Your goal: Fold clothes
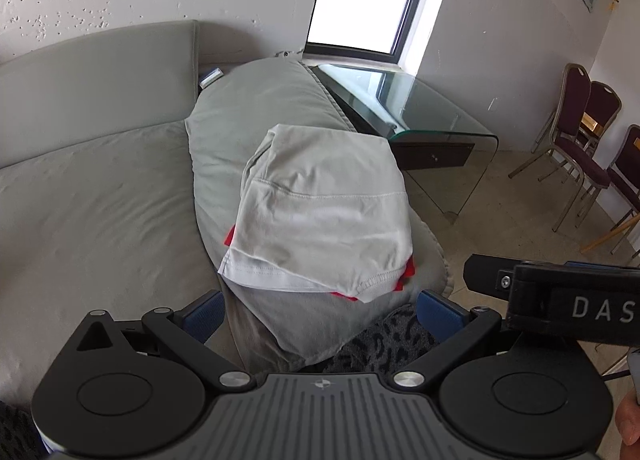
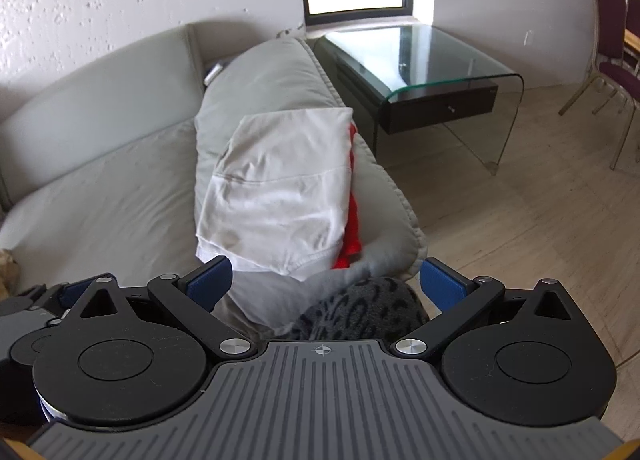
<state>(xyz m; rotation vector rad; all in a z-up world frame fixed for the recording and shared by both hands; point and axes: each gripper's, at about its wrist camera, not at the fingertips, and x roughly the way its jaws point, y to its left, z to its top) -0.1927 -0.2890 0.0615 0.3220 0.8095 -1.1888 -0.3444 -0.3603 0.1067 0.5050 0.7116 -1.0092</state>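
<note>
On the padded grey sofa arm [image 1: 256, 108], straight ahead at twelve o'clock from both my claws, lies the folded pale grey garment [image 1: 324, 204], resting flat on top of a red garment [image 2: 352, 220] whose edges poke out along its right side and near corners. My left gripper [image 1: 320, 314] is released, its blue-padded fingers [image 1: 204, 316] spread wide with nothing between them, held back short of the folded pile. My right gripper [image 2: 326, 280] is likewise let go, blue pads apart and empty, its left finger [image 2: 210, 278] lying over the near hem of the pale garment in that view; whether it touches I cannot tell. At six o'clock a leopard-print fabric [image 2: 360, 312] sits just below the sofa arm. At two o'clock stands a glass side table [image 2: 440, 72], and dark red chairs [image 1: 588, 132] stand at three o'clock.
</note>
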